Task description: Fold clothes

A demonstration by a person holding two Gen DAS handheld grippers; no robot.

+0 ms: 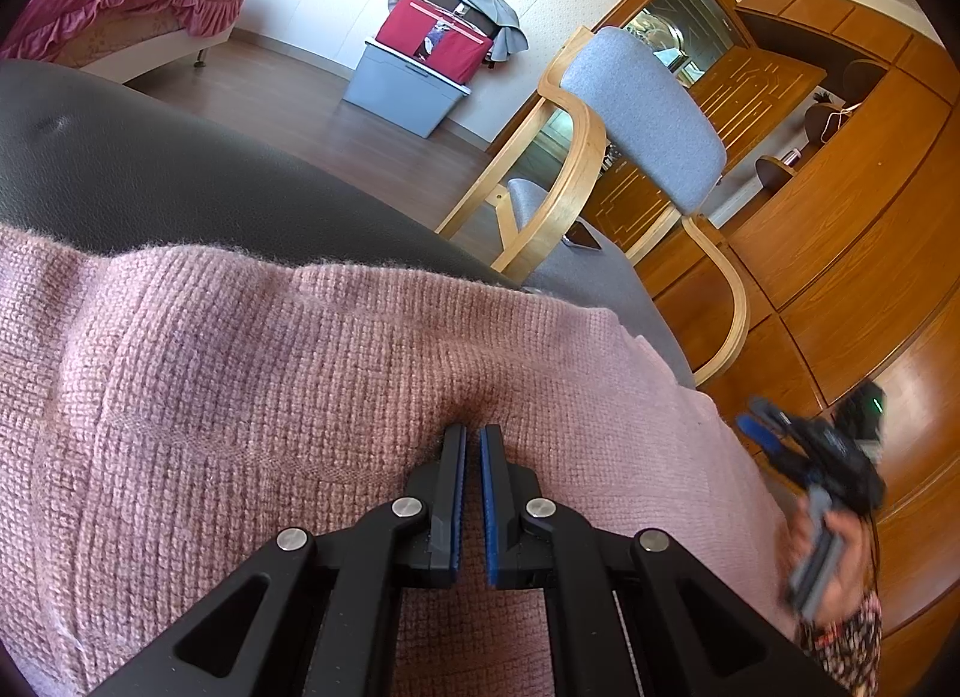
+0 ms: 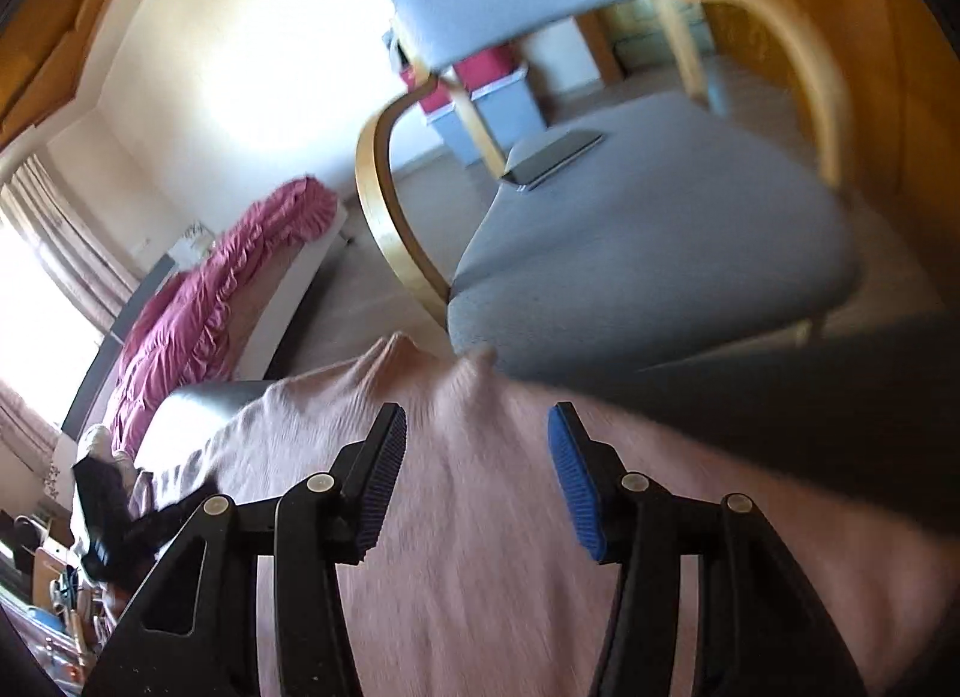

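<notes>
Across the dark cushion lies the pink sweater. Your left gripper pinches a fold of it; your right gripper hovers spread at its three o'clock edge. Mid-fold, I judge: grip that edge.

Left gripper on pink sweater

The left gripper was nearly closed, pinching a fold of the pink sweater lying on a black cushion; the right gripper appeared blurred alongside.
</notes>
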